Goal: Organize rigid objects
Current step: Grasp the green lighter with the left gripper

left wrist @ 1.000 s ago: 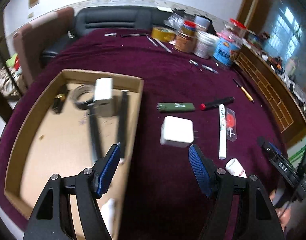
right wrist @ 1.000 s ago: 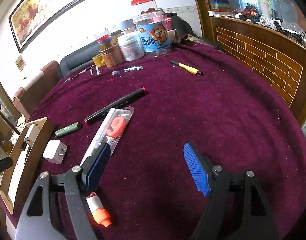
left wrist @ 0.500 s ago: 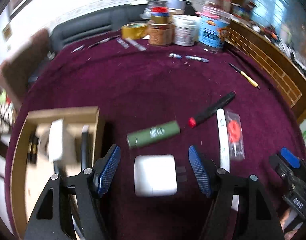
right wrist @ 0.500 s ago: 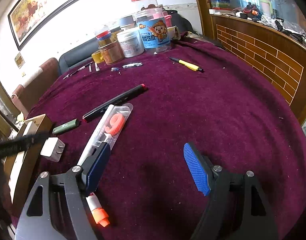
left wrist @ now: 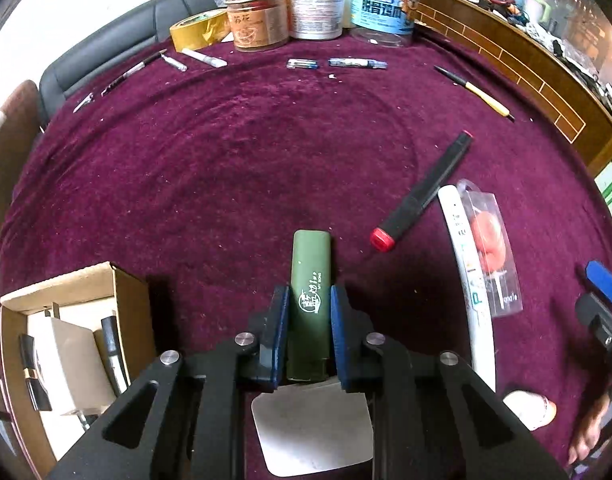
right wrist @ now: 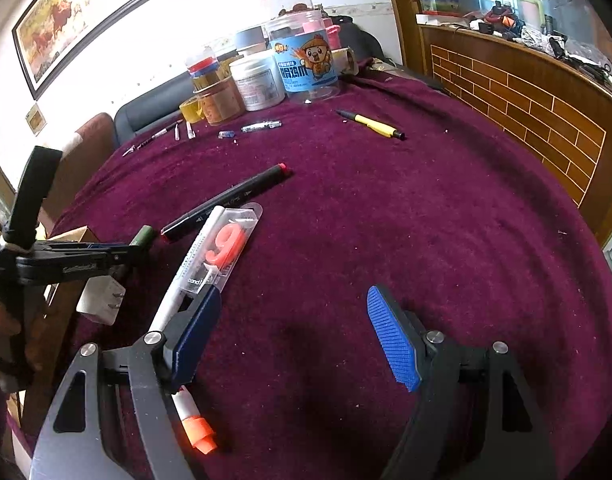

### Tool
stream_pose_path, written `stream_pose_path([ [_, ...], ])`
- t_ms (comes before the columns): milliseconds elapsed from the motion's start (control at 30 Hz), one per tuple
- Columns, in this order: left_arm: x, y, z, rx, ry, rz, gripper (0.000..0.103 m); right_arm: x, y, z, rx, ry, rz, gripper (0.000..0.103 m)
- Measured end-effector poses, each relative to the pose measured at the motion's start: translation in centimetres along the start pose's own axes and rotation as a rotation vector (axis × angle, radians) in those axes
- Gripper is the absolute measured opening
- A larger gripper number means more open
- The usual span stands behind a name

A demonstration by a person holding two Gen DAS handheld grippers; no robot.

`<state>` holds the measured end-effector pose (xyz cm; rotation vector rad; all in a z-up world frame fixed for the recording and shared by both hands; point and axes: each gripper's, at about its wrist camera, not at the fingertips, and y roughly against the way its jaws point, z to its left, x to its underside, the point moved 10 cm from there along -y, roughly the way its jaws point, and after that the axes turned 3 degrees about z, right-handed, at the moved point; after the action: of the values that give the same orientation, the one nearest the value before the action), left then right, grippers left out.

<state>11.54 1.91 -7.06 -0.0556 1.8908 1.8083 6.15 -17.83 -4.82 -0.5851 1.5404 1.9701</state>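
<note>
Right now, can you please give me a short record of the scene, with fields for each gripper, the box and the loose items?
left gripper: shut on the green case, fingers on its two long sides
right gripper: open, holding nothing, above the cloth
cardboard box: left of the left gripper, holds a white adapter and dark items
white charger: under the left gripper, on the cloth
loose on cloth: black marker, white pen, packaged candle, yellow pencil
</note>
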Motion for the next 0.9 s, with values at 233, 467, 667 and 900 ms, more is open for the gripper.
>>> stream_pose_path([
  [233, -0.4, 0.0, -0.1, -0.027, 0.028, -0.031, 0.017, 0.0, -0.2, -0.1, 0.009, -0.007, 0.008, 0.076],
  [467, 0.0, 6.3, 0.0, 0.062, 0.097, -0.191, 0.016, 0.2, -0.6, -0.5, 0.026, -0.018, 0.026, 0.076],
  [667, 3.4, 13.9, 0.8, 0.167, 0.157, -0.355, 0.009, 0.5, -1.1, -0.7, 0.047, -0.019, 0.058, 0.076],
  [900, 7.2, 19.9, 2.4, 0.264, 0.211, -0.494, 0.009, 1.0, -1.9, -0.6, 0.047, -0.008, 0.114, 0.078],
])
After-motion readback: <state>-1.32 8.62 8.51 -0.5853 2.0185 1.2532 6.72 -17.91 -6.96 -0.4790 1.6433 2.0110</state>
